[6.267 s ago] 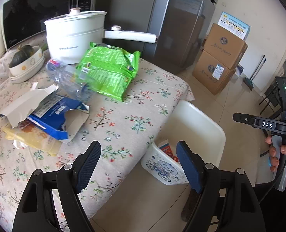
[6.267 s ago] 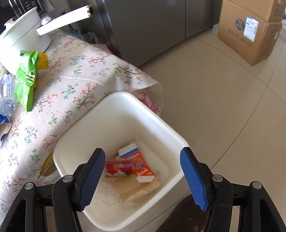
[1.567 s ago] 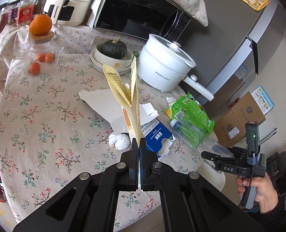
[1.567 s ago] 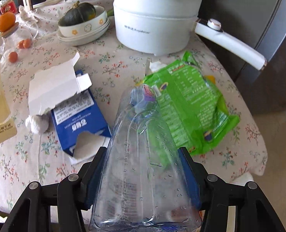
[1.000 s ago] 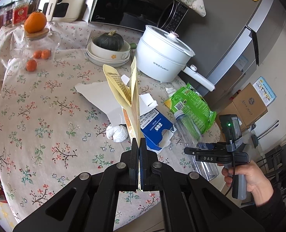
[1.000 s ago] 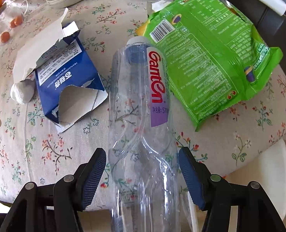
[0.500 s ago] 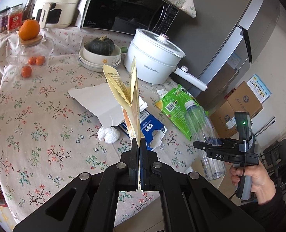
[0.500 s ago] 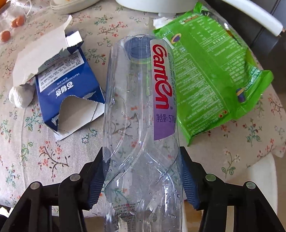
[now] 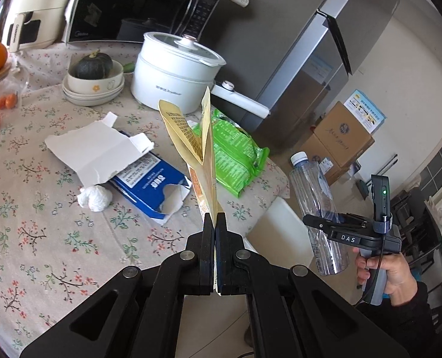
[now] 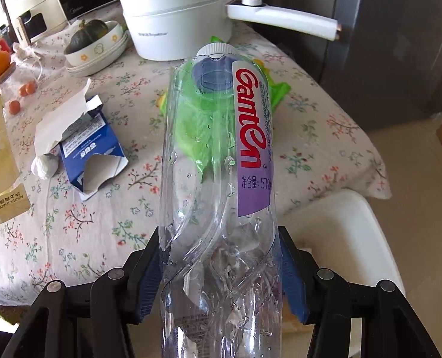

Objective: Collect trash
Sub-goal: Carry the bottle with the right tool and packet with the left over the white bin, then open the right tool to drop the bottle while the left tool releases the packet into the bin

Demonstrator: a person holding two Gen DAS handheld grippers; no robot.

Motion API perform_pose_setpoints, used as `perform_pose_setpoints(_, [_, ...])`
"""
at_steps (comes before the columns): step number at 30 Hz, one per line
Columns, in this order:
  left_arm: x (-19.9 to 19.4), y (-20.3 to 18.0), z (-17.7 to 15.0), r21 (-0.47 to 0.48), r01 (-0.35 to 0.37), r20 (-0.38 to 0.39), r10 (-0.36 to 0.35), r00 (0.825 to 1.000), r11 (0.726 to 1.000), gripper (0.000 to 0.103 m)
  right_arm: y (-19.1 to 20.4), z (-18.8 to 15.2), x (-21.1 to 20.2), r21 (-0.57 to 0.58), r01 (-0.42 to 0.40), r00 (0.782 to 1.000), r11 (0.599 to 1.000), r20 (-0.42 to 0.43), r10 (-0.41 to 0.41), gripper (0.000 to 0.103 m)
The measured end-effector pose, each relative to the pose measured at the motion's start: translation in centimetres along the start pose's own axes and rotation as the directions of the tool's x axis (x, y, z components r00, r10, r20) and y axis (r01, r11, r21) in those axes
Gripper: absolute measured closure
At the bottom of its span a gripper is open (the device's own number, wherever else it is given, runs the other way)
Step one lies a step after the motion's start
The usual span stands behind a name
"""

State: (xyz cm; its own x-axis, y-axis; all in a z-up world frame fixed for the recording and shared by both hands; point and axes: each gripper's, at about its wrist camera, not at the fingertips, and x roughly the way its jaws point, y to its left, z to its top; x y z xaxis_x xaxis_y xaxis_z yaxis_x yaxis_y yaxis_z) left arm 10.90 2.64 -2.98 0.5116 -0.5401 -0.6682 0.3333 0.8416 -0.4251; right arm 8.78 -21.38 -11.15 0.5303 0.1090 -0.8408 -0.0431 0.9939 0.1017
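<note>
While the left hand-held gripper (image 9: 215,223) pinches a yellow packet (image 9: 204,149), the right (image 10: 221,271) clamps a bottle (image 10: 218,179) beyond the table edge (image 10: 367,194).

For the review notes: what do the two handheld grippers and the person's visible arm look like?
Both grippers have black, angular linkage arms with silver rivets. The right gripper has blue ribbed pads. Seen from the left gripper, the right one carries white "DAS" lettering, a grey handle, a black cable and an upright black module with a green light. The sleeve is dark.

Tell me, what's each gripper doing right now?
Left gripper shut on yellow snack packet. Right gripper shut on clear Ganten bottle, lifted off table. White bin beside table edge, path clear.
</note>
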Motion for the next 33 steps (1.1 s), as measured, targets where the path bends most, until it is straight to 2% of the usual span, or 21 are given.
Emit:
perform_pose_setpoints(8, [6.0, -7.5, -1.5, 0.110, 0.096, -0.112, -0.084, 0.990, 0.989, 0.103, -6.4, -3.4, -1.6, 0.104, 0.046, 0.999, 0.994, -0.009, -0.045, 0.043])
perform_pose_setpoints(17, [14.3, -12.9, -3.5, 0.182, 0.143, -0.211, -0.103, 0.972, 0.973, 0.103, -11.9, -6.1, -1.5, 0.195, 0.091, 0.995, 0.977, -0.053, -0.082, 0.042])
perform_pose_setpoints(26, [20.7, -14.2, -4.8, 0.188, 0.157, -0.267, -0.103, 0.958, 0.970, 0.103, -15.6, -7.8, -0.4, 0.227, 0.131, 0.988, 0.965, -0.104, -0.110, 0.042])
perform_pose_setpoints(29, [21.4, -14.2, -4.9, 0.194, 0.152, -0.271, -0.096, 0.958, 0.969, 0.103, -16.1, -7.7, -0.4, 0.229, 0.133, 0.988, 0.964, -0.103, -0.112, 0.042])
perform_pose_setpoints(33, [20.9, -14.1, -4.3, 0.231, 0.096, -0.253, -0.035, 0.967, 0.968, 0.098, -16.5, -7.6, -0.3, 0.233, 0.142, 0.987, 0.962, -0.105, -0.120, 0.042])
